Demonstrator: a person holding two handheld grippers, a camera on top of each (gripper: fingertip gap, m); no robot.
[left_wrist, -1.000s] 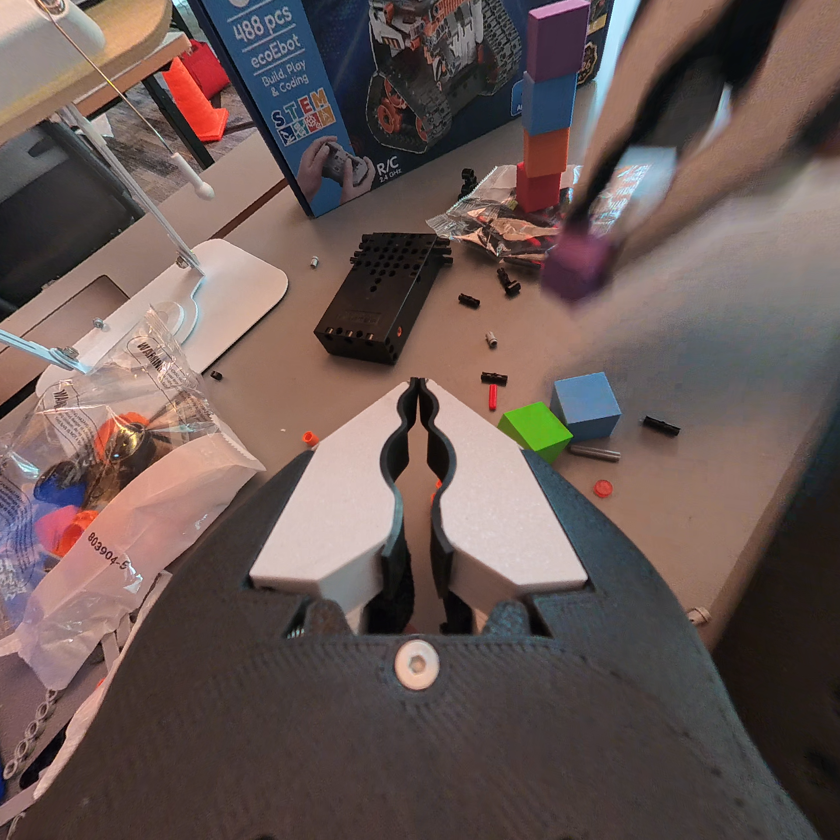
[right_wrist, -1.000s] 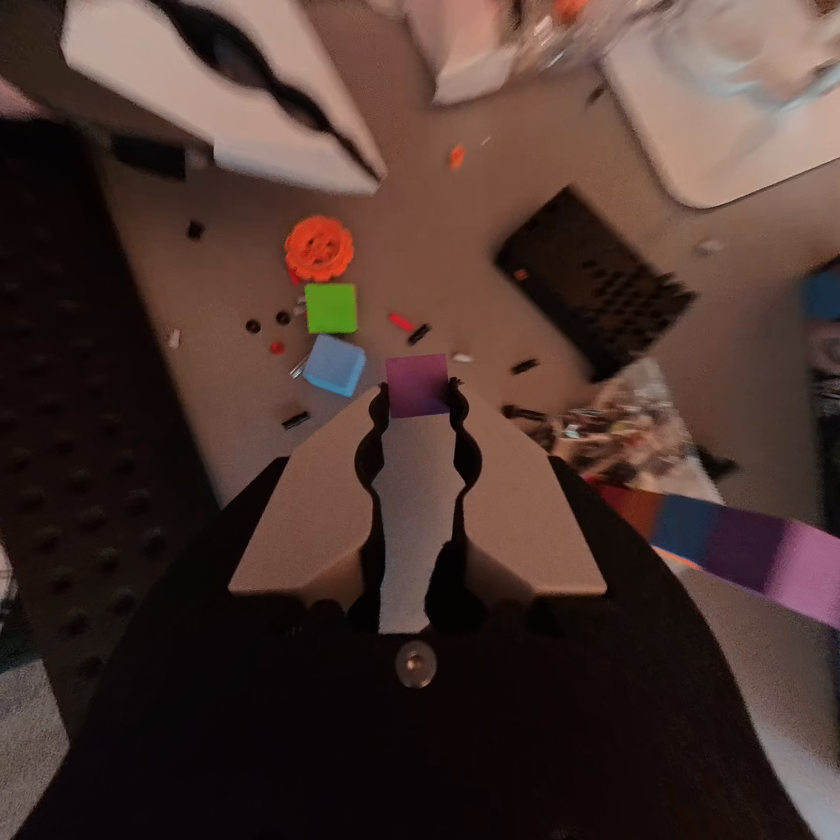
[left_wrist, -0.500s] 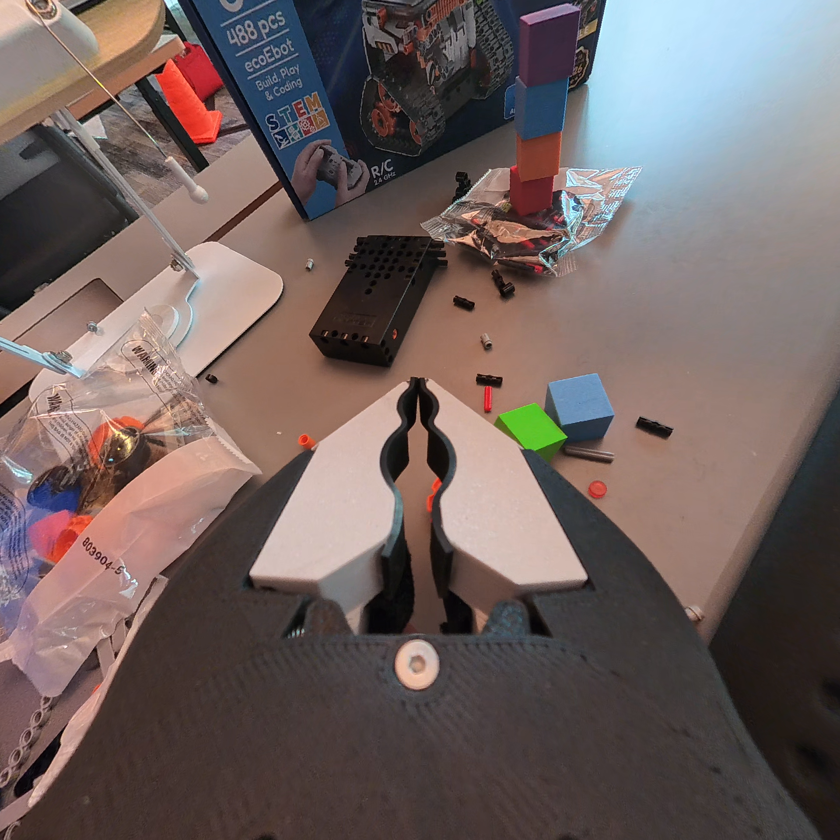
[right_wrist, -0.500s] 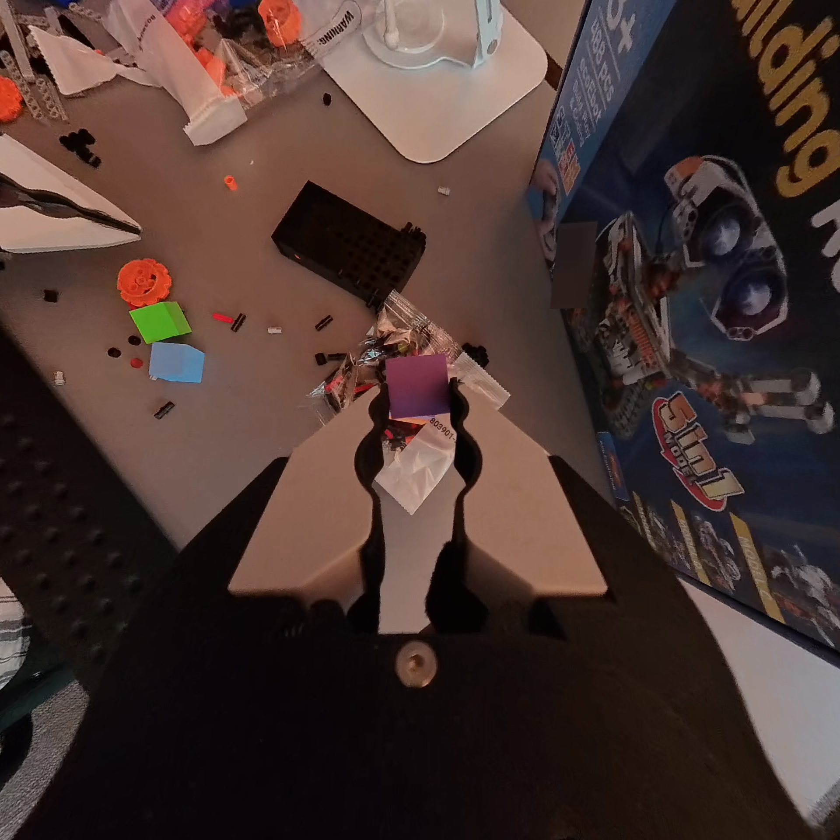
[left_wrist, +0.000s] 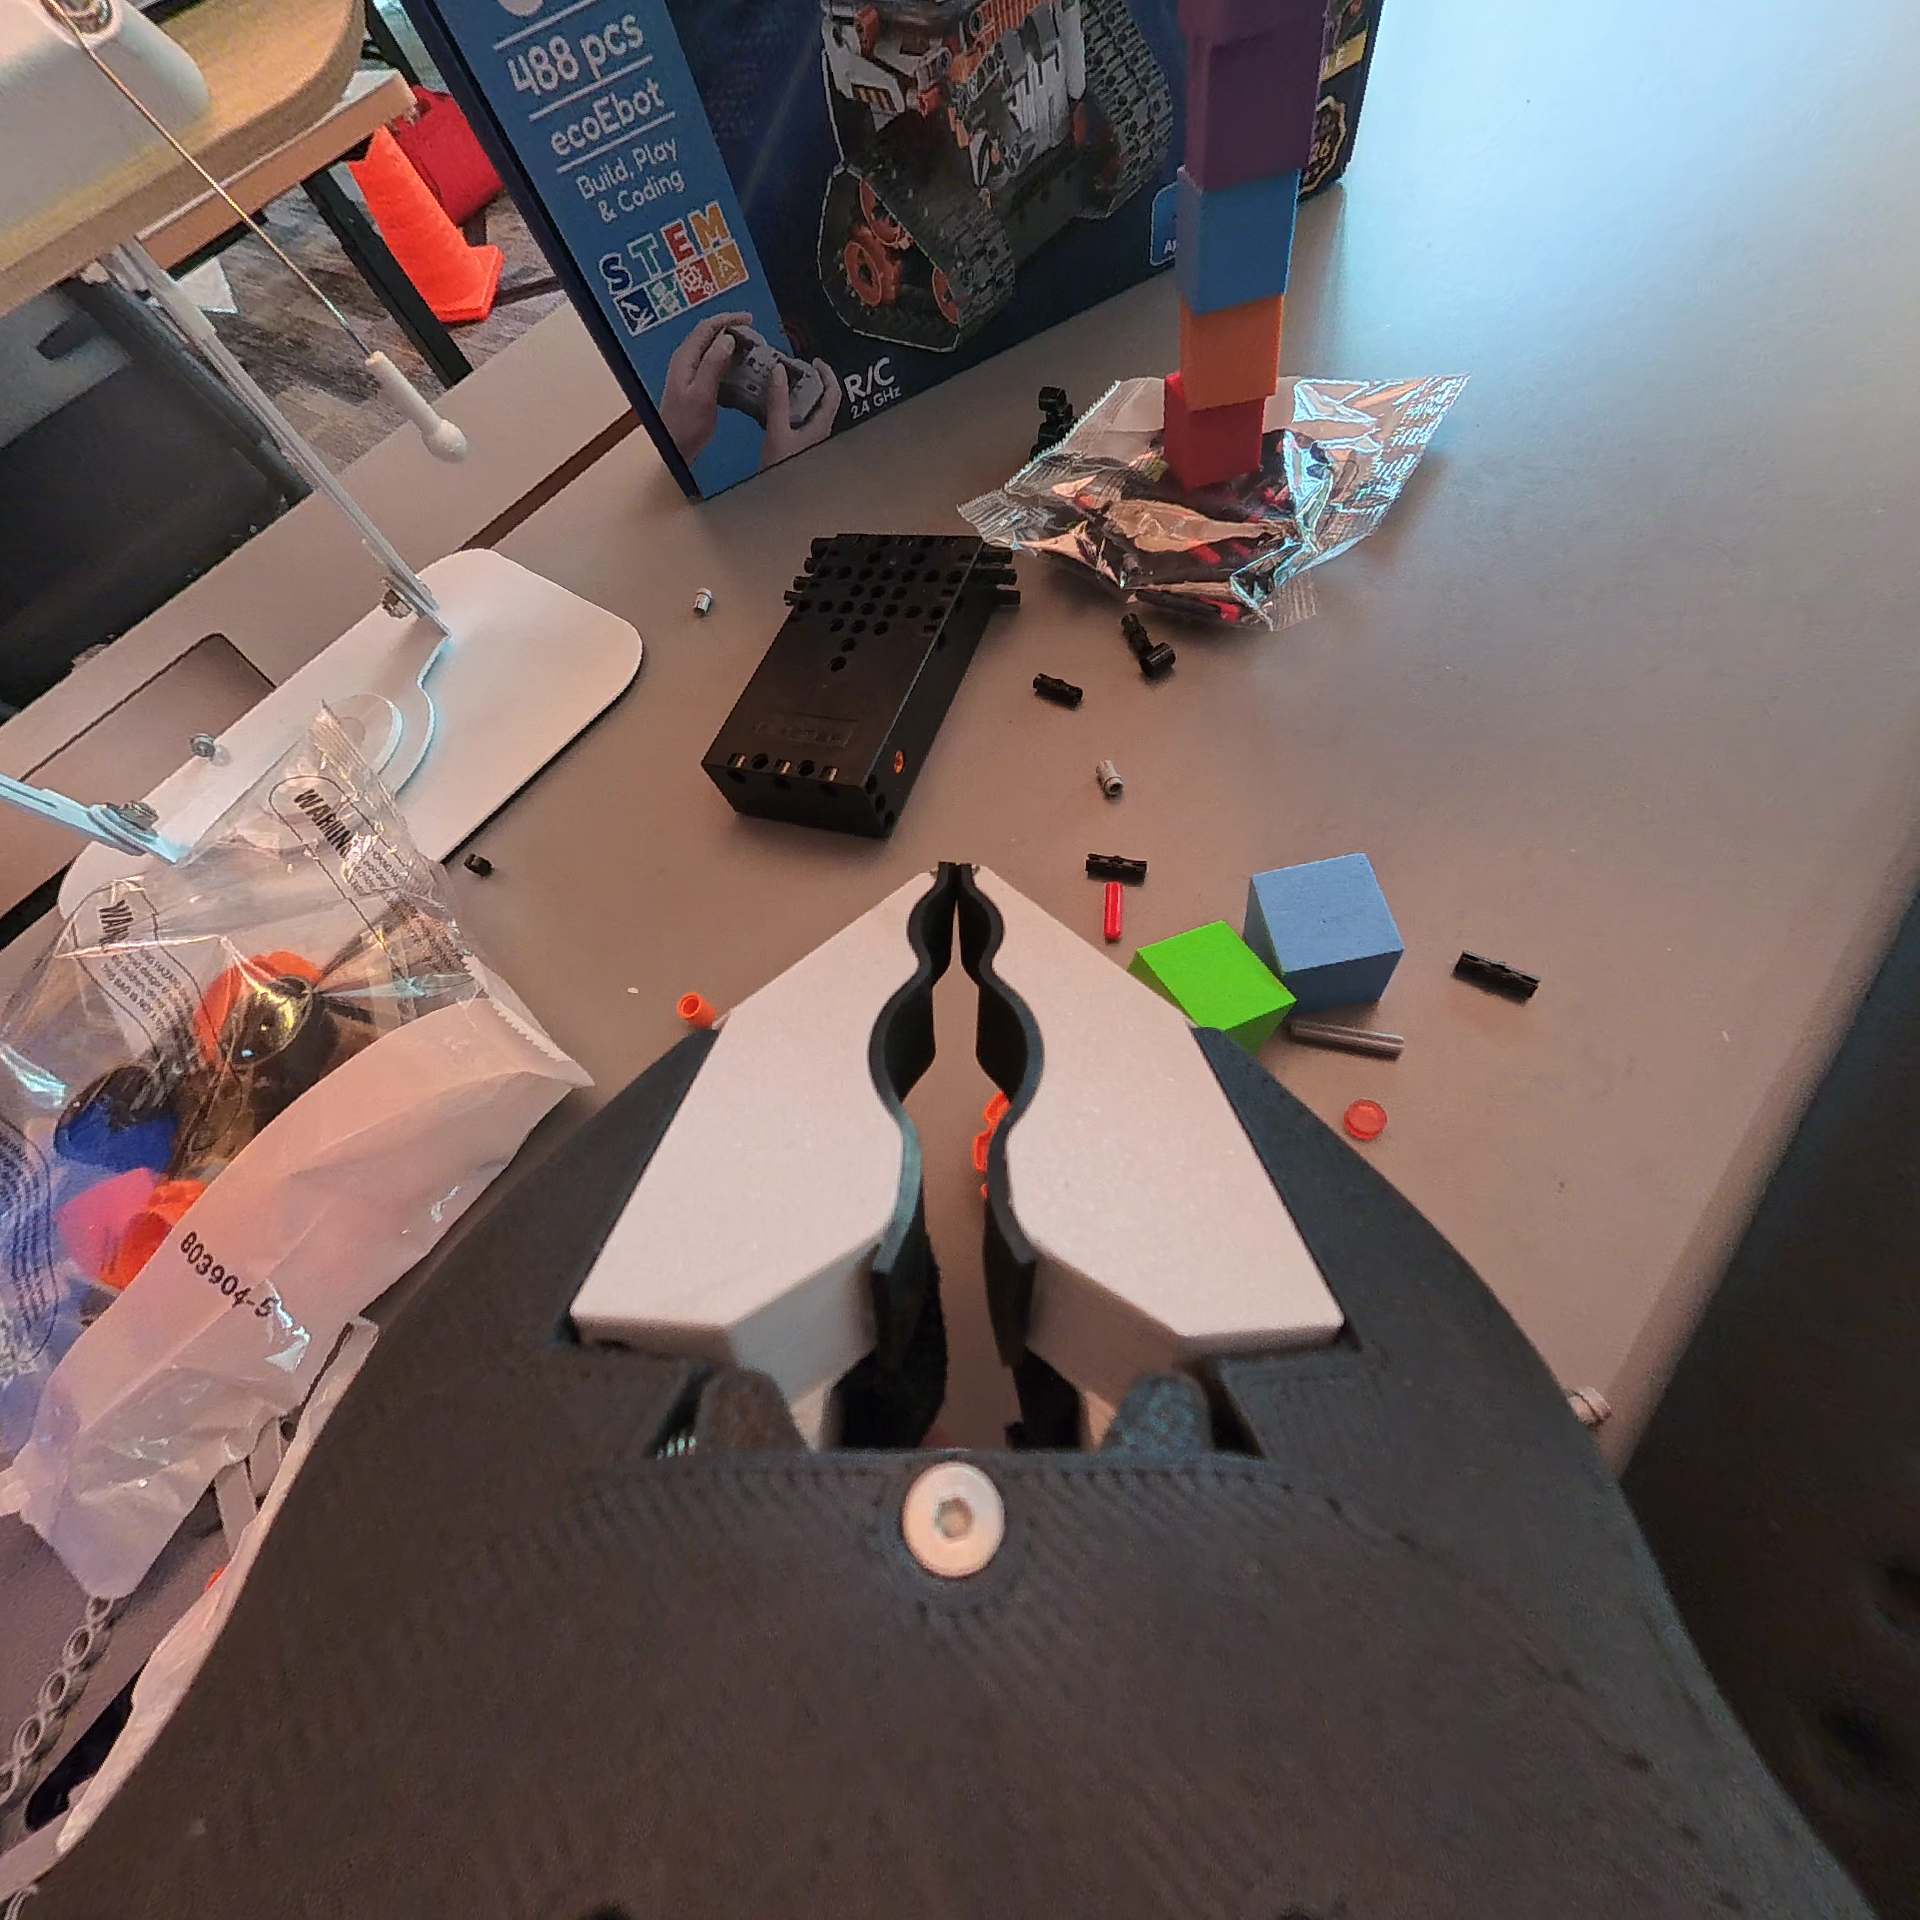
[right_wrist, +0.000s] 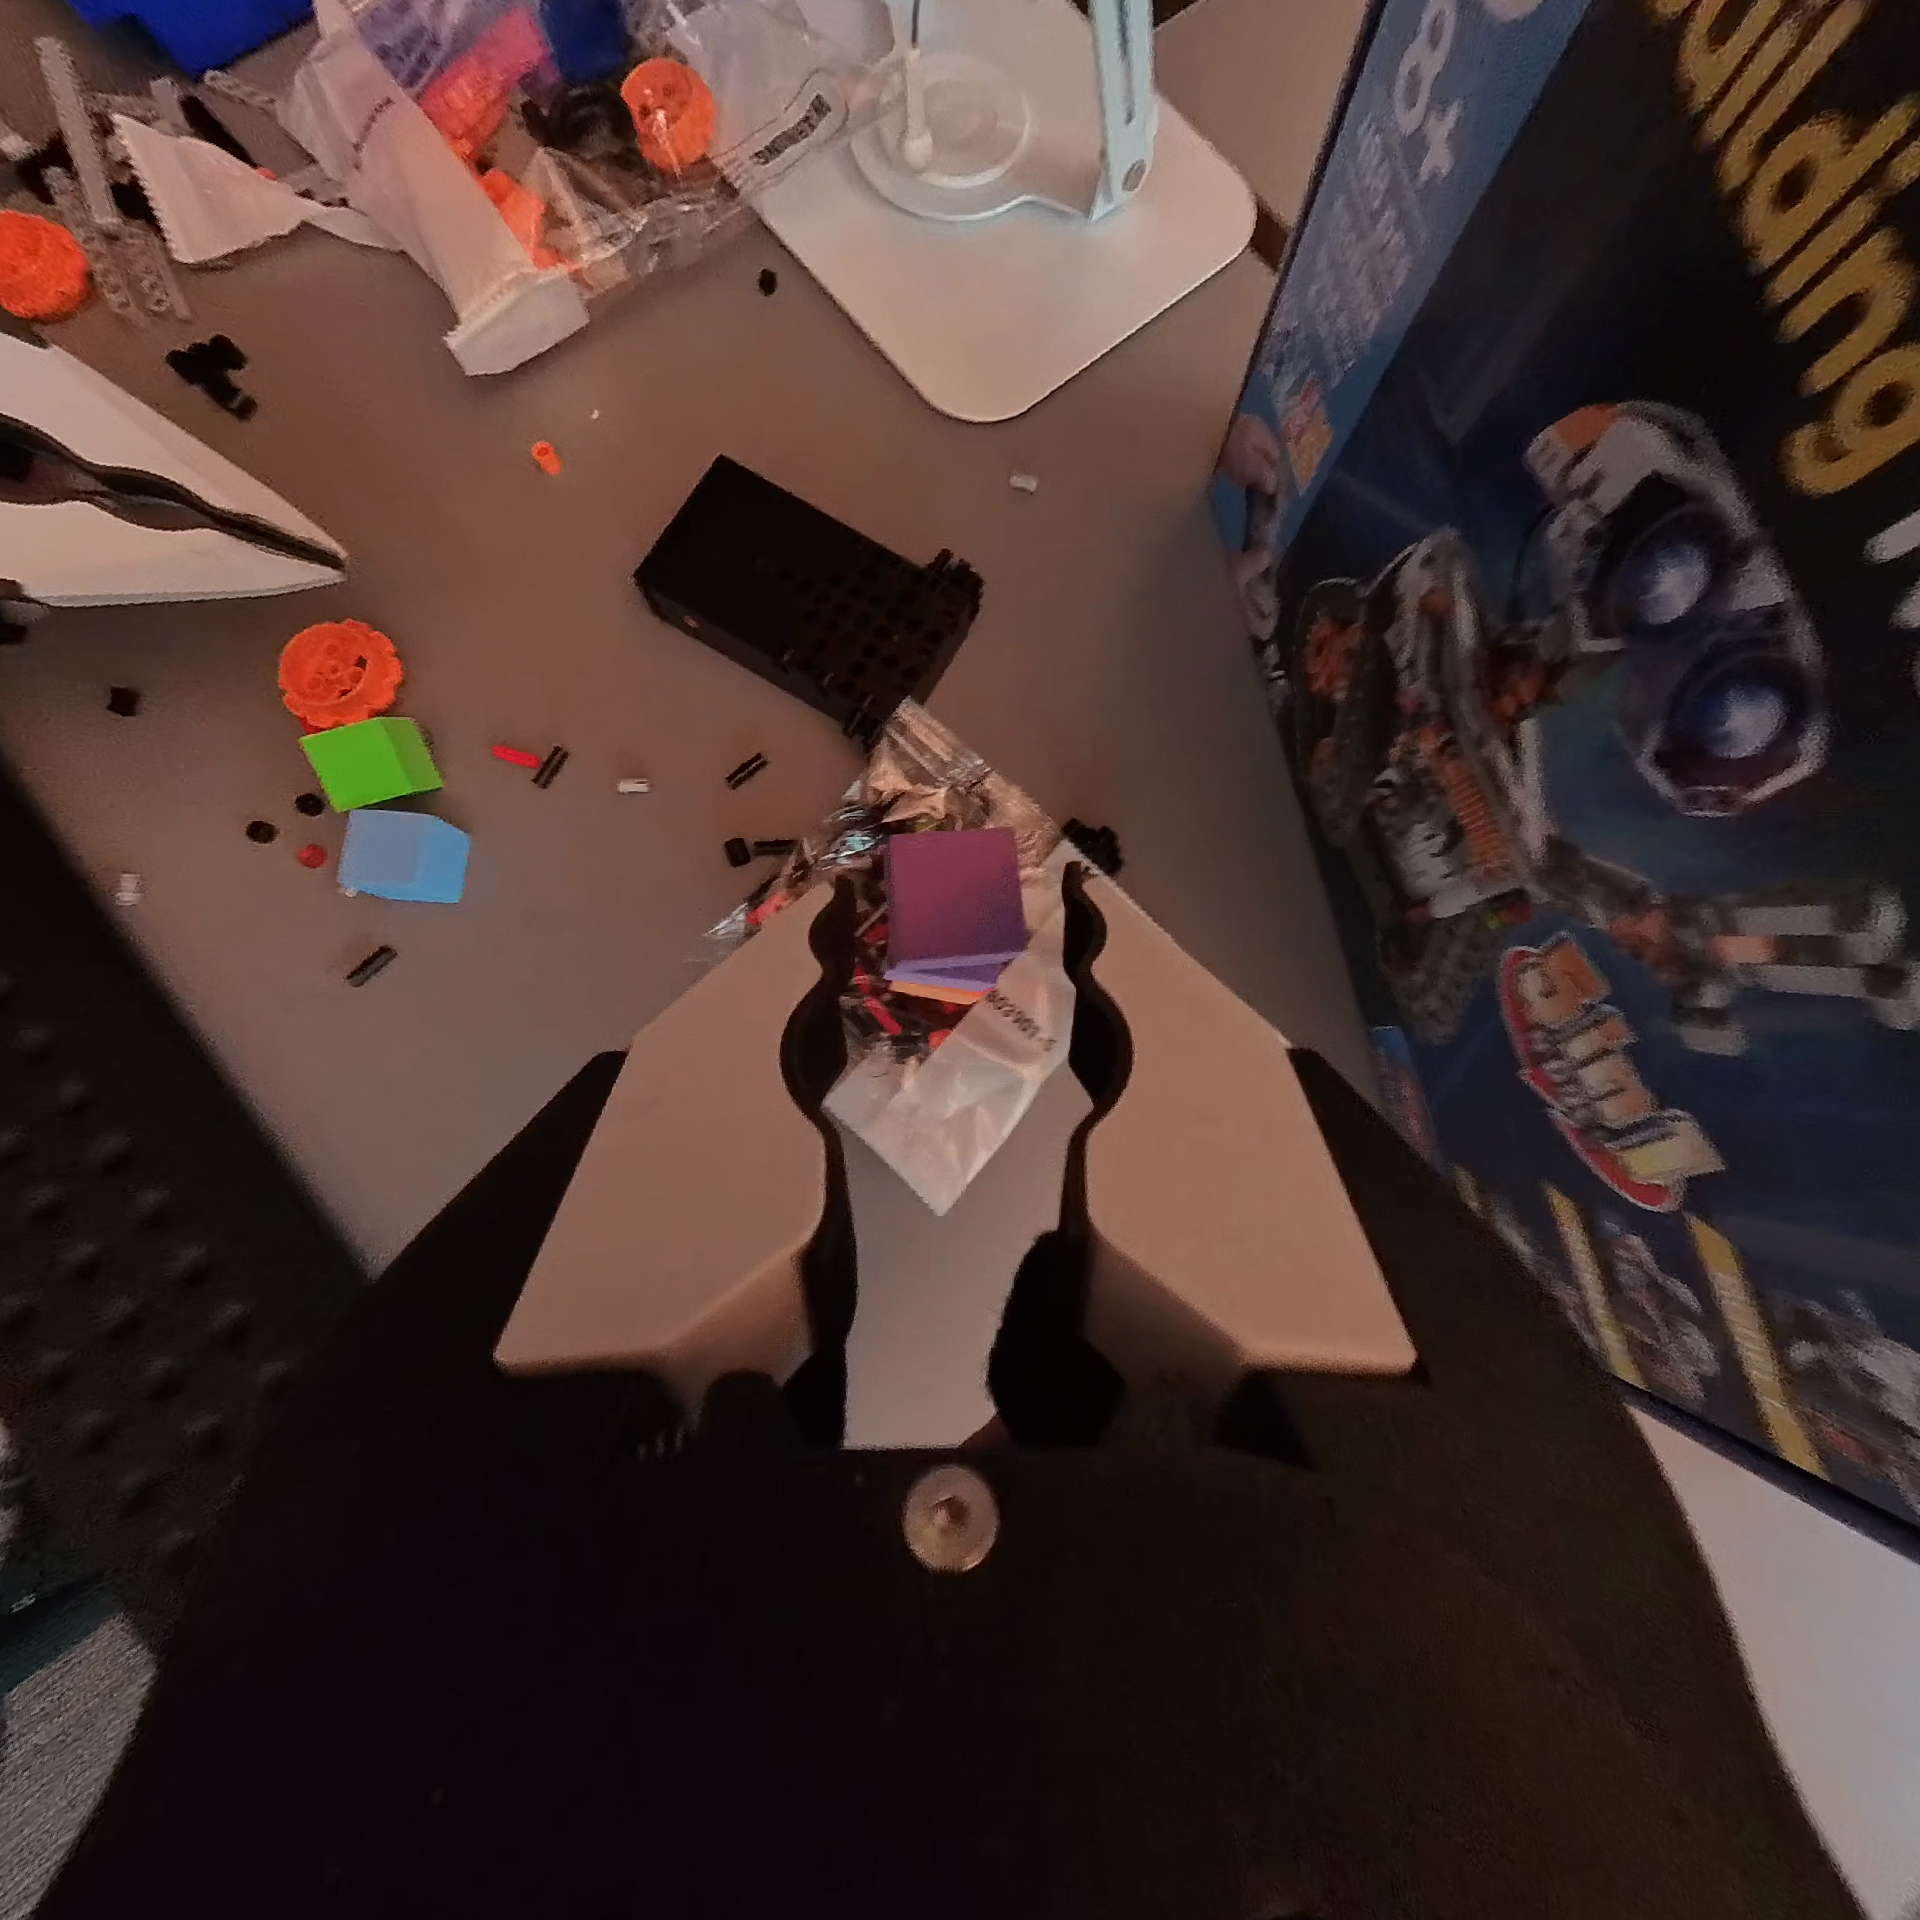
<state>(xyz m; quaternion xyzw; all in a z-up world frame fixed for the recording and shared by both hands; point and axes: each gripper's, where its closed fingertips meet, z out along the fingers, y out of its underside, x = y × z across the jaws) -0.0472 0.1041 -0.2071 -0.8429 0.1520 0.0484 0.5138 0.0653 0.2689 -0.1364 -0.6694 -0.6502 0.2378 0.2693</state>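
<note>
A tower of cubes (left_wrist: 1236, 244) stands on a foil bag (left_wrist: 1351, 457): red, orange and blue, with purple on top, cut off by the frame's upper edge. In the right wrist view my right gripper (right_wrist: 951, 894) is open, looking straight down on the top purple cube (right_wrist: 951, 878). The fingers stand either side of it with a gap each side. My left gripper (left_wrist: 956, 873) is shut and empty, low over the table, near a green cube (left_wrist: 1210, 982) and a light blue cube (left_wrist: 1325, 940). It also shows in the right wrist view (right_wrist: 332, 561).
A tall blue toy box (left_wrist: 831, 208) stands close behind the tower. A black perforated block (left_wrist: 852, 686), a white stand base (left_wrist: 499, 665), a plastic bag of parts (left_wrist: 208, 1039), an orange gear (right_wrist: 338, 675) and small loose pins lie around. The table edge (left_wrist: 1714, 1195) runs at right. The grippers' ends are close to 20 cm from one another. My left gripper is the nearer one to the green cube (left_wrist: 1210, 982): about 6 cm, against 20 cm. Seen from the right wrist view (right_wrist: 358, 760) as well.
My right gripper carried the purple cube from over the table to the top of the tower and opened its jaws around it. The left gripper has stayed where it was.
</note>
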